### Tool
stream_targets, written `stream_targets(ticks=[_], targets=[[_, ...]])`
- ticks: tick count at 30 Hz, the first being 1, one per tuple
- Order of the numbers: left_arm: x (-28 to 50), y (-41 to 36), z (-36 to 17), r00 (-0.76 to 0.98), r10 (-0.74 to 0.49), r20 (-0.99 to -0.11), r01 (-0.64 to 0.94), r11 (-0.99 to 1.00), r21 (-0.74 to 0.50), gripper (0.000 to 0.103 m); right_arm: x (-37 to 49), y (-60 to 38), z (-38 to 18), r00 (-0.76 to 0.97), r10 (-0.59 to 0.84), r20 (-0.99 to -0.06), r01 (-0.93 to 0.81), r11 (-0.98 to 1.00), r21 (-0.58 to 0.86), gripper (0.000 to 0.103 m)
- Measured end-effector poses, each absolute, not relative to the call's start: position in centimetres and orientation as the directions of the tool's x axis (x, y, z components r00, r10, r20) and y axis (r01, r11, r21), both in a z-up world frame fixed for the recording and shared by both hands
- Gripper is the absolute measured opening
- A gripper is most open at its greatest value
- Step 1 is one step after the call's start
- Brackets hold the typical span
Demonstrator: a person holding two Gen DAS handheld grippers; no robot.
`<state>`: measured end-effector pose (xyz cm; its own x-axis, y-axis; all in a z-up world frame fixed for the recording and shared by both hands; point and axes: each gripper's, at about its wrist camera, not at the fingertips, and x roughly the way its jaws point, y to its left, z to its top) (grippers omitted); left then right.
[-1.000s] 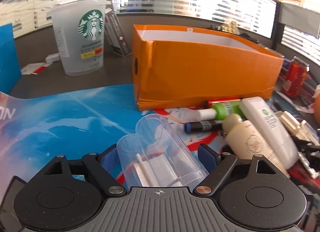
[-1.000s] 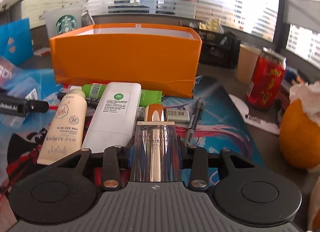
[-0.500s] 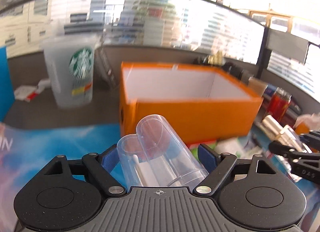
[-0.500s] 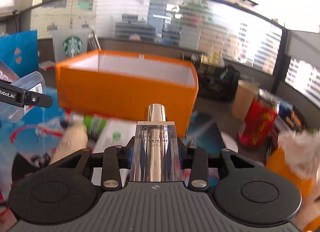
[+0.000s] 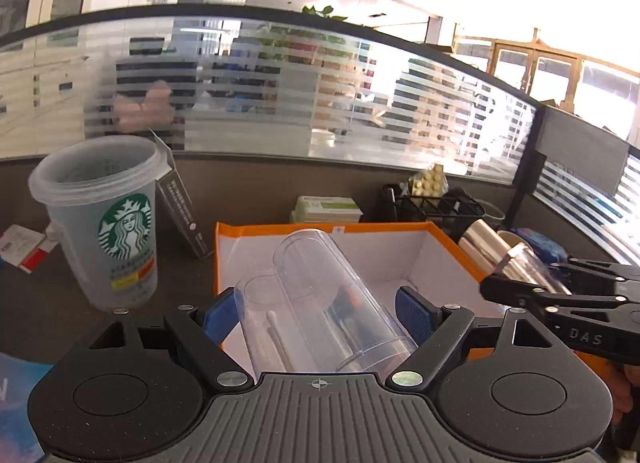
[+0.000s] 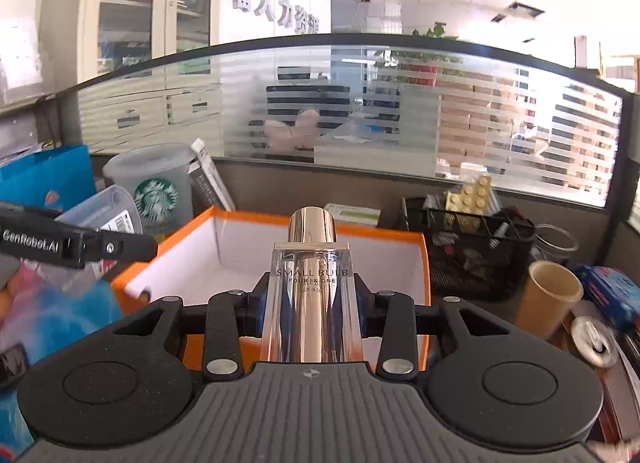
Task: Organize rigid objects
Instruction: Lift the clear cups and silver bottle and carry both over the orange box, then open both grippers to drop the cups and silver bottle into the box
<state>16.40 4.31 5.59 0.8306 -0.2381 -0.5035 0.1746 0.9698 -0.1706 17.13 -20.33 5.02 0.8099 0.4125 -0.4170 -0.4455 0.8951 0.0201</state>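
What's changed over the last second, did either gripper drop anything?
No drops. Both grippers rose from the mat and came over the orange box. Left gripper still clamps the clear case; right gripper still clamps the gold bottle. Box and Starbucks cup unmoved.

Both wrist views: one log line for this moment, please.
left gripper: shut on clear container | right gripper: shut on cosmetic bottle | both above orange box

Both wrist views look forward and slightly downward from close above the open orange box [image 5: 452,247] [image 6: 422,263]. The left view faces it from the left, the right from the right; both share the Starbucks cup [image 5: 116,231] [image 6: 154,191] and frosted-glass partition [image 5: 320,103] [image 6: 360,111].
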Motion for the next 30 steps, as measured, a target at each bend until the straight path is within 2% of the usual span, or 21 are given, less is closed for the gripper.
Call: stream_targets(ticks=[7,13,20,30], targets=[[22.4,3.2,3.3,0.755,-0.214,-0.62,0.157,0.977,-0.147,0.085,24.5,-18.7,3.6,0.721,0.421,-0.55,-0.461,0.884,0.072,0.035],[25.7,2.6,-0.1,0.653,-0.236,-0.72,0.158,0.972,-0.175,0.085,27.6,-18.0,0.8,0.625,0.409,-0.665,-0.475,0.875,0.092,0.035],[27.1,0.9,-0.2,0.64,-0.19,-0.745,0.183,0.979,-0.092,0.085,30.0,-17.2,-2.2,0.543,0.307,-0.781,-0.464,0.886,0.026,0.035],[27.6,-1.0,-0.9,0.626,-0.129,-0.769,0.204,0.979,0.002,0.086,30.4,-16.3,-2.1,0.5,0.248,-0.829,-0.494,0.868,-0.038,0.035]])
